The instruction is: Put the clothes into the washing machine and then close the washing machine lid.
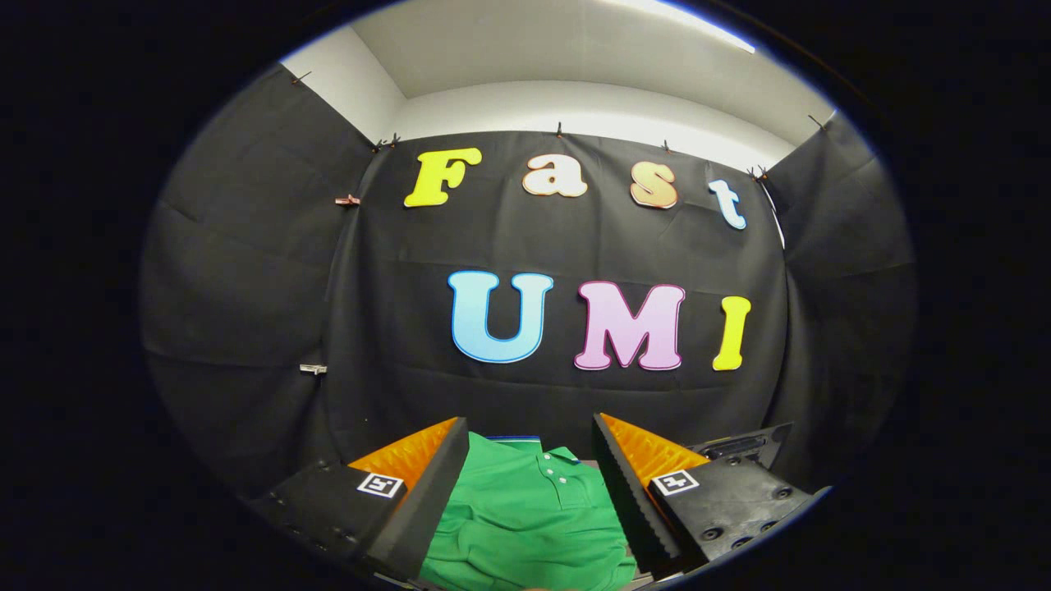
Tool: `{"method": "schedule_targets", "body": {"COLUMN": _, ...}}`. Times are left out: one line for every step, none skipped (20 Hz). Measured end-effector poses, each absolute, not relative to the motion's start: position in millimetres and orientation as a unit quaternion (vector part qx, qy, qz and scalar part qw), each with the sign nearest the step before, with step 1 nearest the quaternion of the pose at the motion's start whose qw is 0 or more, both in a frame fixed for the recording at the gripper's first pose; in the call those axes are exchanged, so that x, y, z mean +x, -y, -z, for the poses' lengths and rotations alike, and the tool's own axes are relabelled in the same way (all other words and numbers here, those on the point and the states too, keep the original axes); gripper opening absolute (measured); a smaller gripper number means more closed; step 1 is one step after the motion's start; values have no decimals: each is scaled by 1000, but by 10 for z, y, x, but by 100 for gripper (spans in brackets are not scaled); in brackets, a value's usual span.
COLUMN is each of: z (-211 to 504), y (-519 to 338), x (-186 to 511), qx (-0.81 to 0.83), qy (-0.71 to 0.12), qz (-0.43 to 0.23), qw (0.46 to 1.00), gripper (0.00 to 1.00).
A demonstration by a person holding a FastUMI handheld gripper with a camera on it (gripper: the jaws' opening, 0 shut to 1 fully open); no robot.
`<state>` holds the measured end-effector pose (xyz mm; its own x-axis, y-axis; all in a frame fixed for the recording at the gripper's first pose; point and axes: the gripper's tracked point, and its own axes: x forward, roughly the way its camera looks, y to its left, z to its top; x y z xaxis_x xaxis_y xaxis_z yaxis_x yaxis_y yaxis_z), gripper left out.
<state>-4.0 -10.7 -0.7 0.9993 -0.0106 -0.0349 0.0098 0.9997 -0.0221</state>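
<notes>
Since the green polo shirt [525,513] lies flat below and between your spread fingers, the gripper [530,435] holds nothing. Judged soft, light, floppy: pinch a bunched fold near the collar [552,454], not one layer.

Showing a two-finger gripper [530,423] with wedge-shaped fingers [427,501] tapering toward ribbed, sawtooth-edged tips and standing well apart, one at 9 o'clock of the gap and one at 3 o'clock. Carrying a small square black-and-white marker [382,484] on top of each finger's base, sitting at 8 and 4 o'clock of that gap. Ending in dark matte mounting blocks [731,501], the 3 o'clock one bearing several round recessed screws [743,529] along its near edge and a slotted black bracket [739,447] rising at its 1 o'clock.
</notes>
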Motion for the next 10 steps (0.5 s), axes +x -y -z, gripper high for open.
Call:
{"method": "schedule_targets", "body": {"z": 22, "y": 127, "x": -19, "qx": -9, "qy": -24, "qz": 7, "qw": 1000, "gripper": 94}}
{"method": "schedule_targets", "body": {"z": 29, "y": 151, "x": 3, "qx": -8, "qy": -29, "qz": 10, "qw": 1000, "gripper": 93}}
{"method": "schedule_targets", "body": {"z": 18, "y": 189, "x": 34, "qx": -10, "qy": -32, "qz": 15, "qw": 999, "gripper": 93}}
{"method": "schedule_targets", "body": {"z": 5, "y": 223, "x": 64, "qx": -15, "qy": -31, "qz": 20, "qw": 999, "gripper": 93}}
{"method": "schedule_targets", "body": {"z": -9, "y": 250, "x": 97, "qx": -23, "qy": -30, "qz": 24, "qw": 999, "gripper": 93}}
{"method": "schedule_targets", "body": {"z": -21, "y": 265, "x": 138, "qx": -30, "qy": -29, "qz": 25, "qw": 999, "gripper": 93}}
{"method": "schedule_targets", "body": {"z": -15, "y": 279, "x": 174, "qx": -35, "qy": -32, "qz": 25, "qw": 999, "gripper": 93}}
{"method": "schedule_targets", "body": {"z": 14, "y": 289, "x": 213, "qx": -33, "qy": -42, "qz": 25, "qw": 998, "gripper": 93}}
{"method": "schedule_targets", "body": {"z": 65, "y": 275, "x": 244, "qx": -24, "qy": -58, "qz": 22, "qw": 998, "gripper": 93}}
{"method": "schedule_targets", "body": {"z": 121, "y": 254, "x": 280, "qx": -10, "qy": -78, "qz": 19, "qw": 997, "gripper": 93}}
